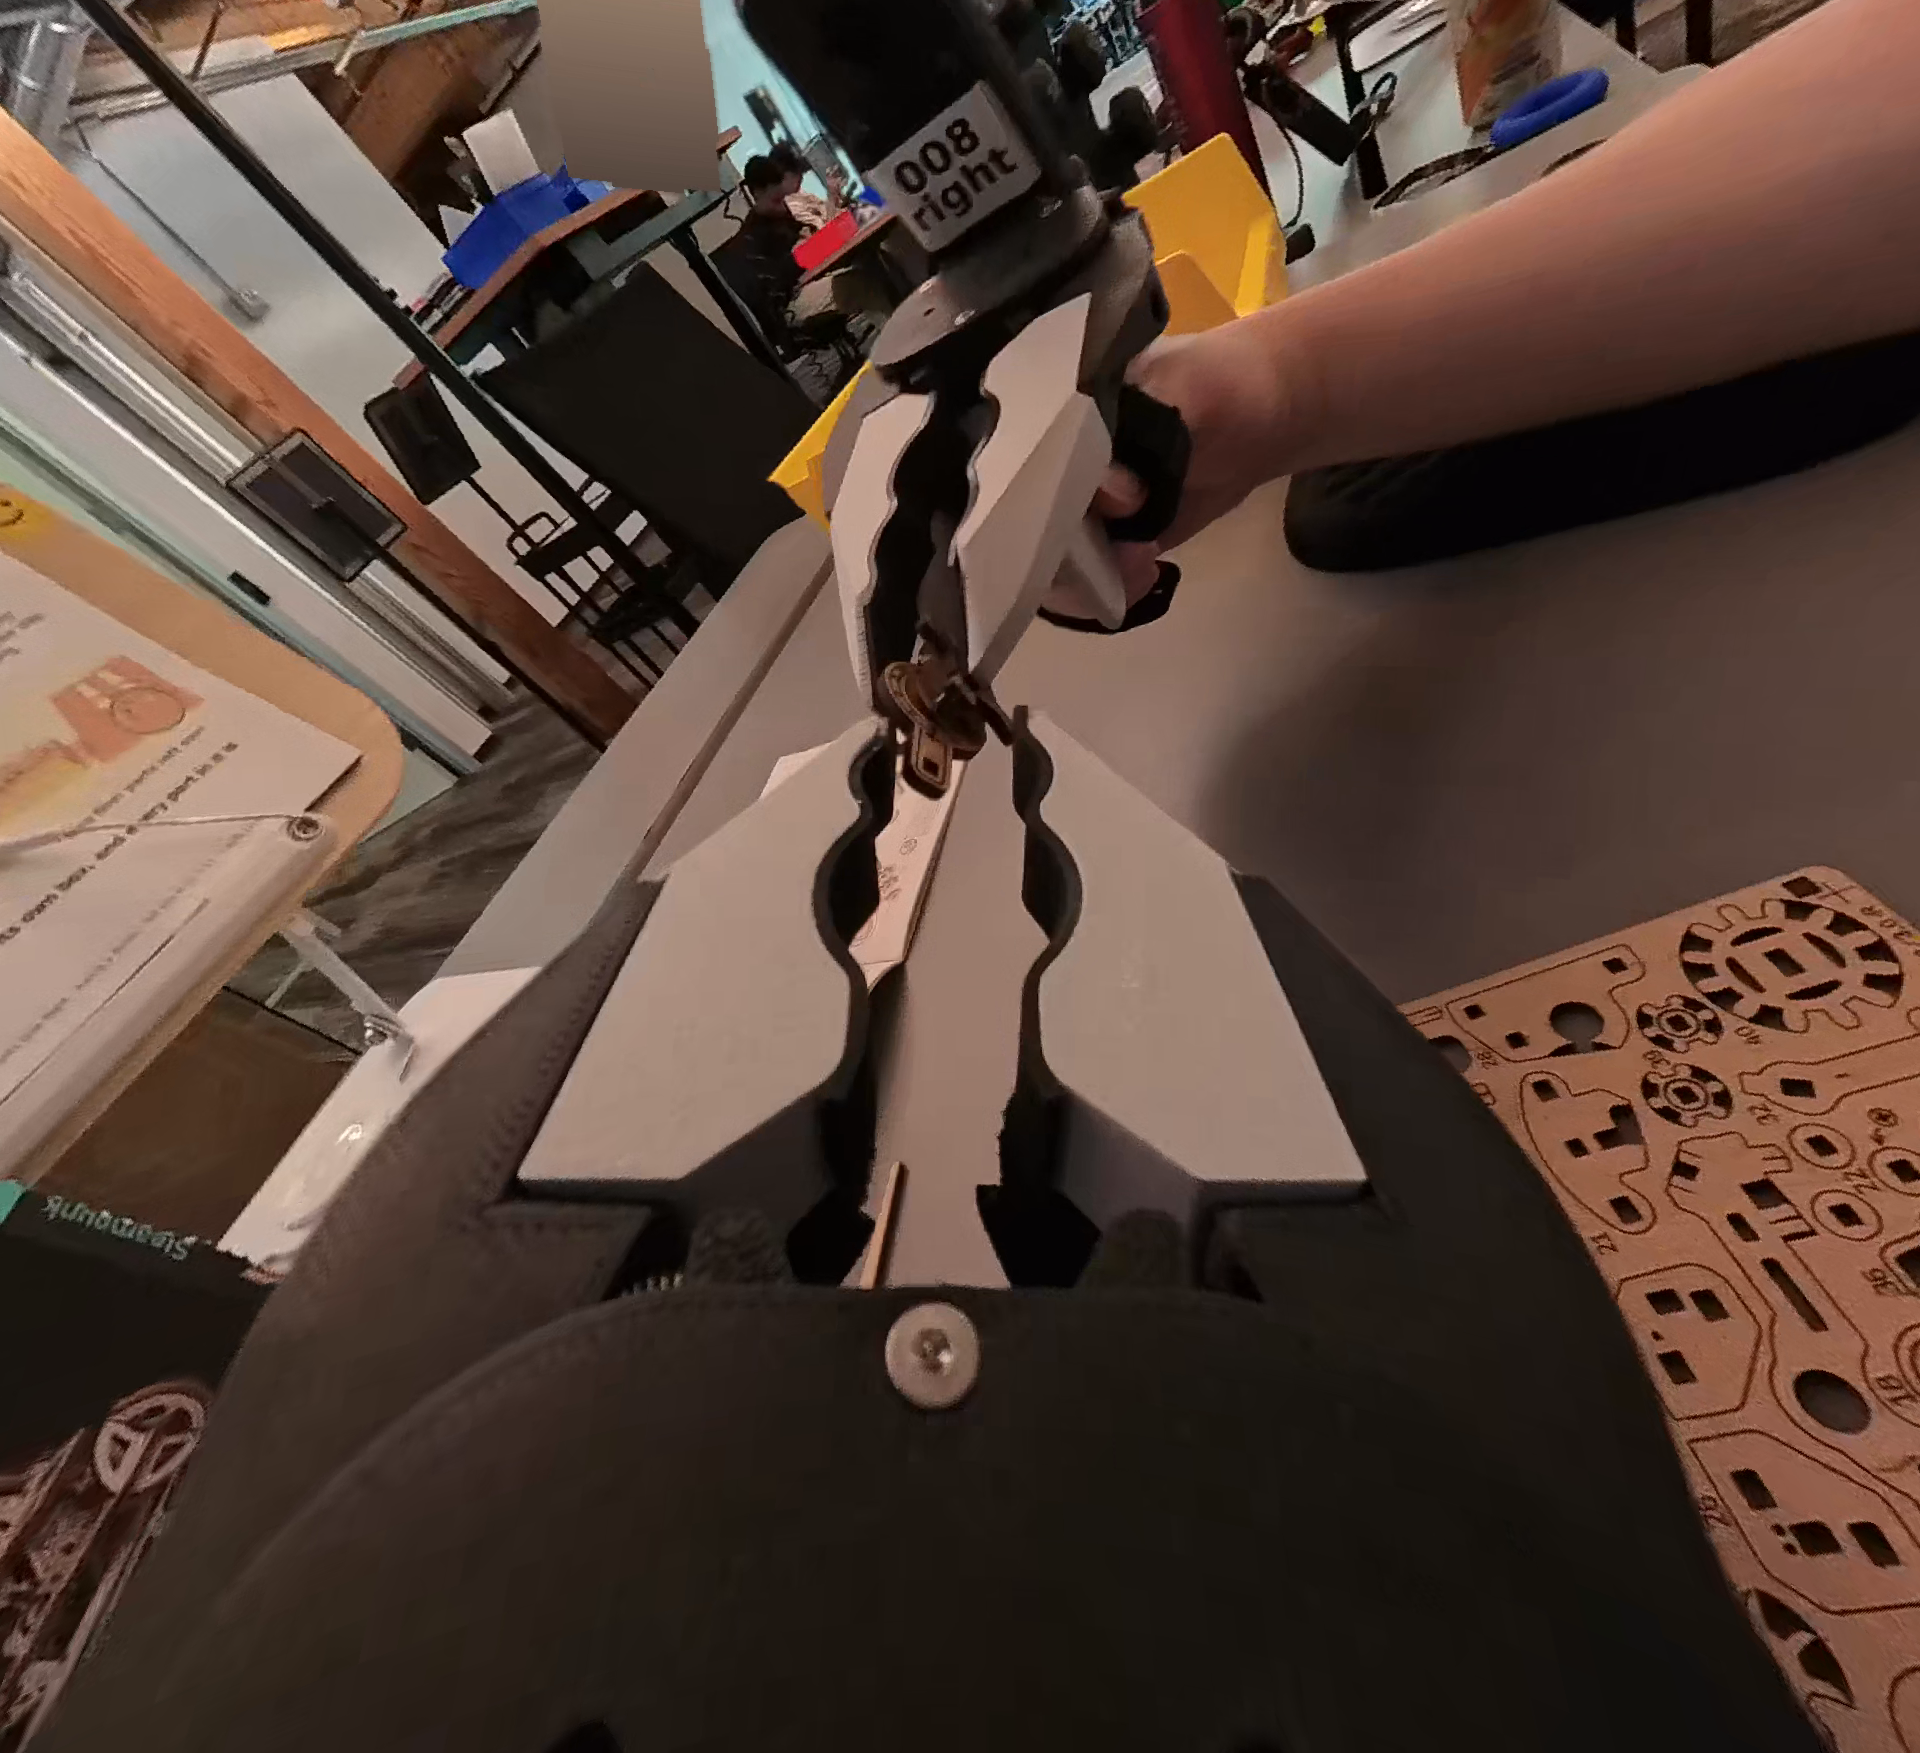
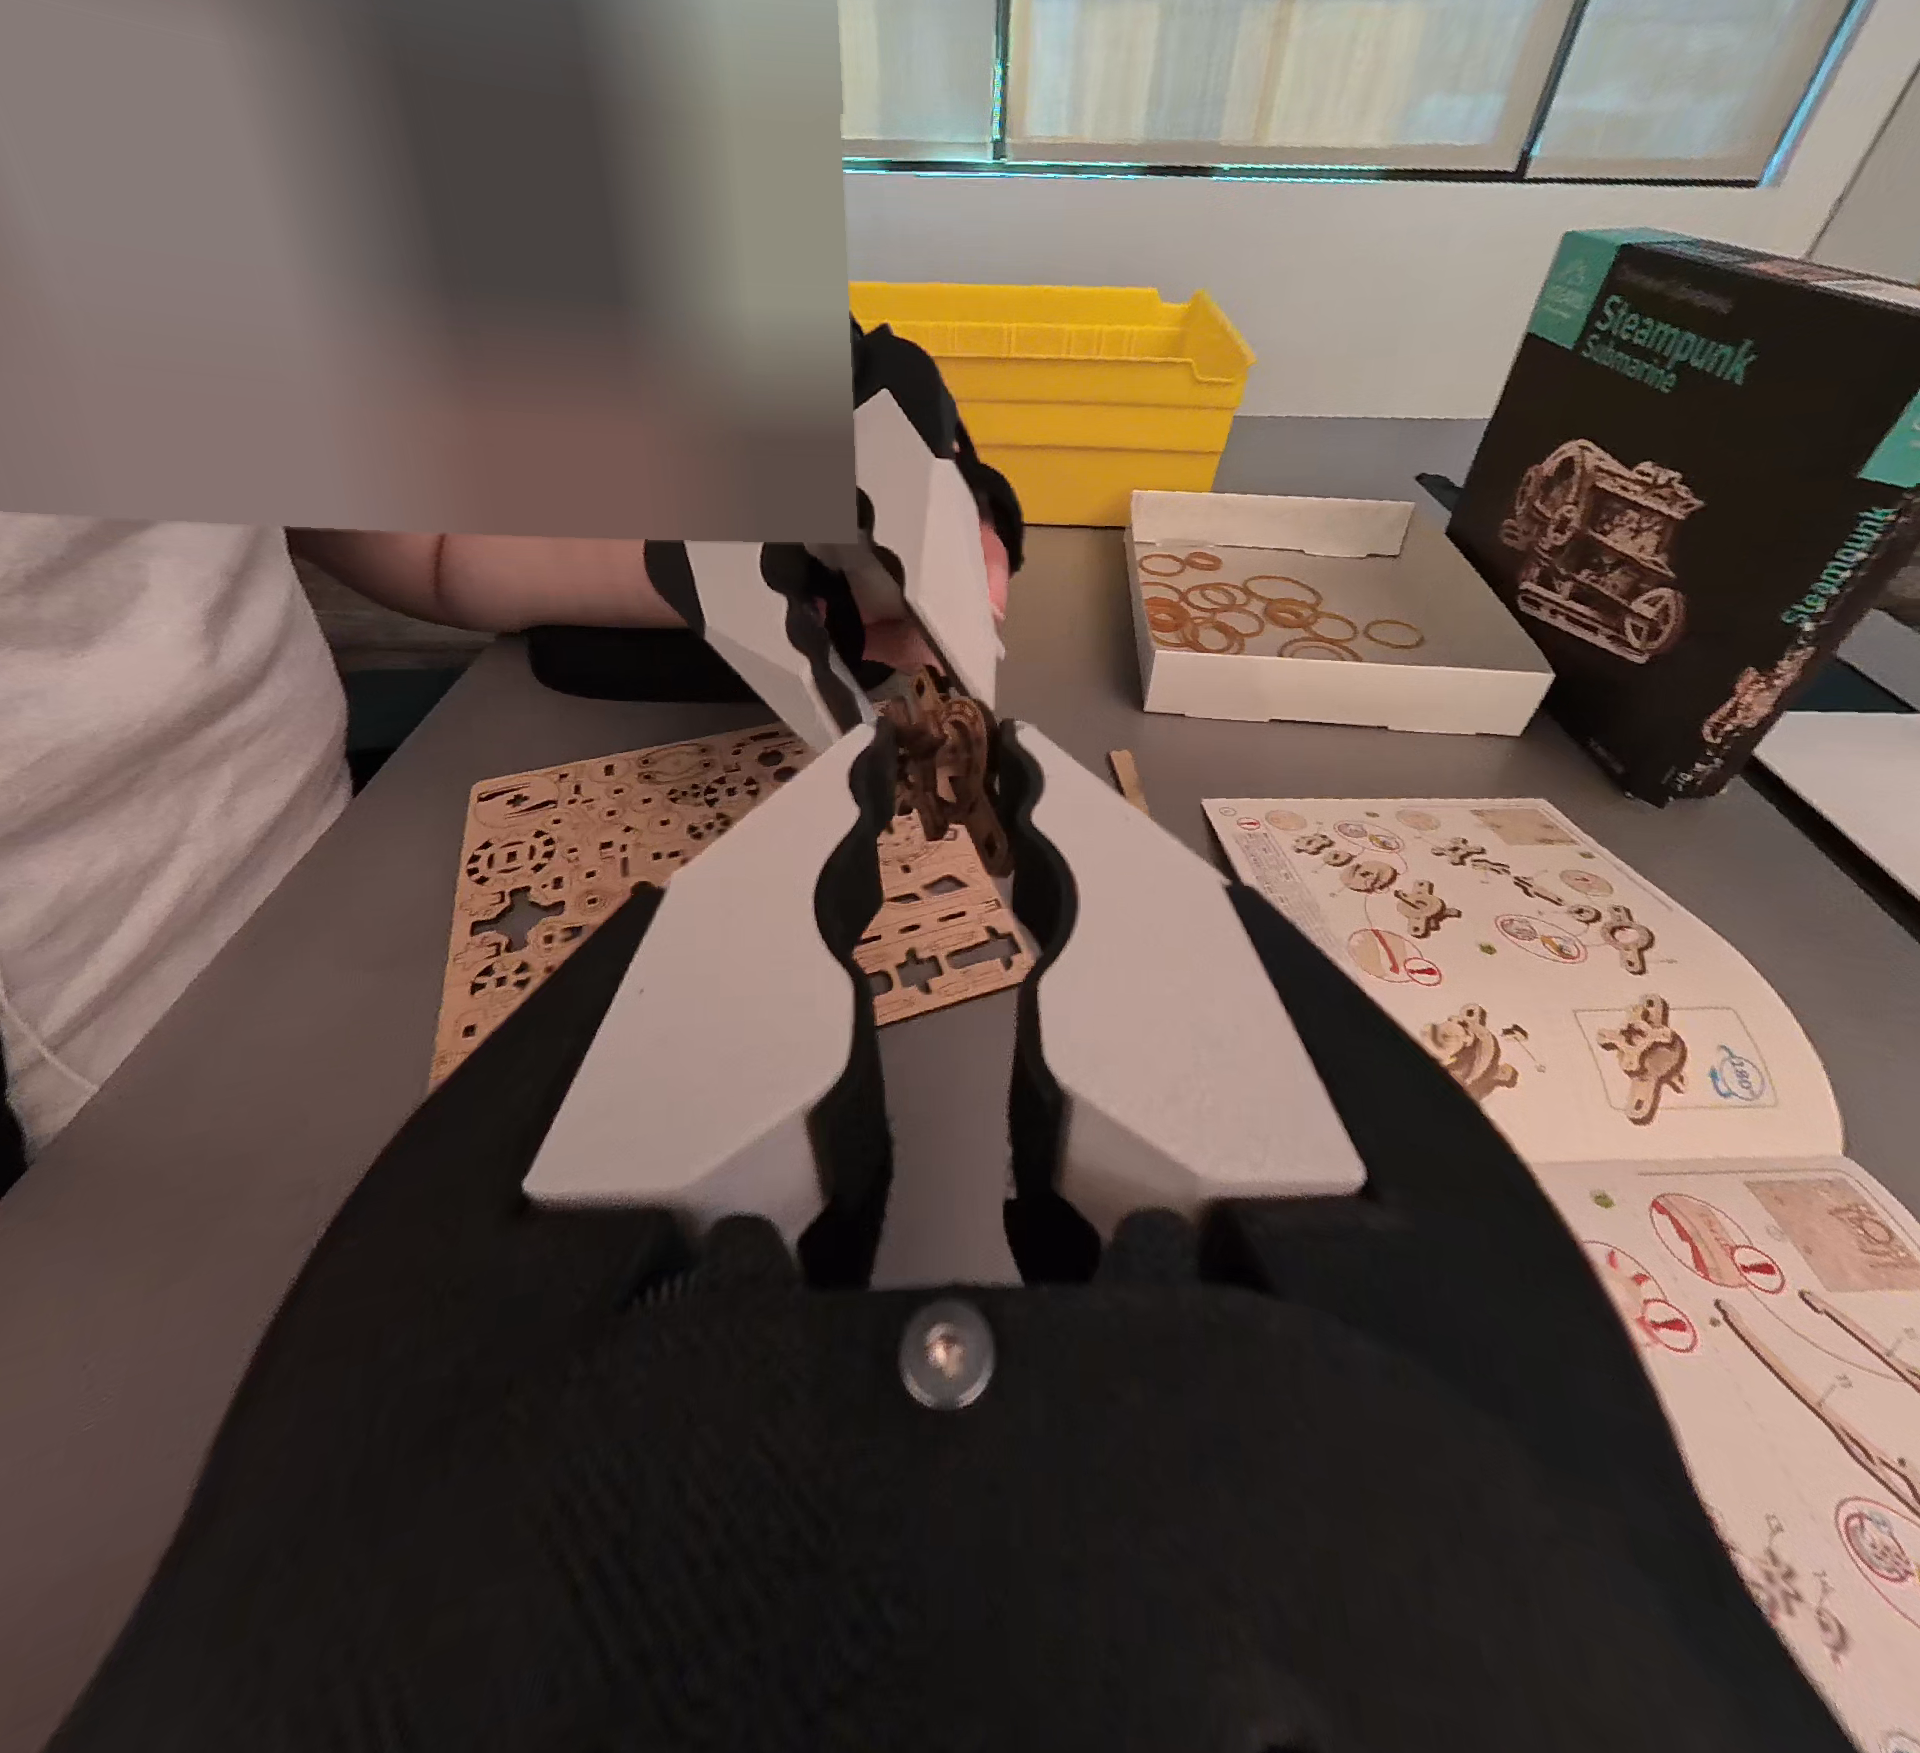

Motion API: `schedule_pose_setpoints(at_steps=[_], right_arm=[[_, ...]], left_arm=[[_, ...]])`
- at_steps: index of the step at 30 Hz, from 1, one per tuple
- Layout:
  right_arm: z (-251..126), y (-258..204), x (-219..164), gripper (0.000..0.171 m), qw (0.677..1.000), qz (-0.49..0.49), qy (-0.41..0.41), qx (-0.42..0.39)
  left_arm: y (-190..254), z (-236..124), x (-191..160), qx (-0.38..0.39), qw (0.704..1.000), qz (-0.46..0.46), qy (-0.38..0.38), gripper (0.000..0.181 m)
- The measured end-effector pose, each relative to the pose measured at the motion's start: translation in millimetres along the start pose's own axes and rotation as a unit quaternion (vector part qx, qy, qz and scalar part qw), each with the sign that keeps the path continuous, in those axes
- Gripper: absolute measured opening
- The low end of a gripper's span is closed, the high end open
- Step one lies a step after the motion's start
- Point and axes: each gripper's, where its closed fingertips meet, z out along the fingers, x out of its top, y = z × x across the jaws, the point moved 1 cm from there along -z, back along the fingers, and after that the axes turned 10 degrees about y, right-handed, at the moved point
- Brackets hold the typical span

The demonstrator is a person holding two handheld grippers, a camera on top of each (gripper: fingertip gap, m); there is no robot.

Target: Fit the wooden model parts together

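Observation:
A small brown wooden assembly (image 2: 951, 758) of linked, rounded pieces hangs in the air above the grey table (image 2: 260, 1132). My right gripper (image 2: 943, 739) is shut on it, its fingertips pressing both sides. My left gripper (image 1: 951, 729) meets it tip to tip from the opposite side and is closed on a wooden part (image 1: 935, 716) of the same cluster. In the left wrist view the right gripper (image 1: 935, 669) comes down from above. In the right wrist view the left gripper (image 2: 914, 701) reaches in from the upper left. How the parts join is hidden between the fingertips.
A laser-cut wooden parts sheet (image 2: 561, 882) lies below the grippers, also in the left wrist view (image 1: 1714, 1184). An open instruction booklet (image 2: 1507, 955), a white tray of rings (image 2: 1330, 664), a kit box (image 2: 1683, 508) and a yellow bin (image 2: 1081, 394) surround it. A person's forearm (image 1: 1507, 332) rests at right. Both grippers' tips are close together, under 4 cm apart.

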Motion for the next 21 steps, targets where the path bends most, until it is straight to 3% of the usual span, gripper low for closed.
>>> schedule_pose_setpoints(at_steps=[10,17,21], right_arm=[[6.5,10.6,1.4,0.016,0.996,-0.061,0.002,-0.064],[7.7,12.3,3.4,0.016,0.996,-0.059,0.019,-0.071],[8.5,12.8,7.1,0.016,0.997,-0.008,0.049,-0.063]], left_arm=[[-15.2,-1.4,-10.8,0.04,0.999,-0.014,-0.027,0.013],[-17.8,-2.5,-9.7,0.043,0.999,-0.023,-0.023,0.012],[-19.9,-3.9,-5.3,0.041,0.998,-0.051,-0.006,0.012]])
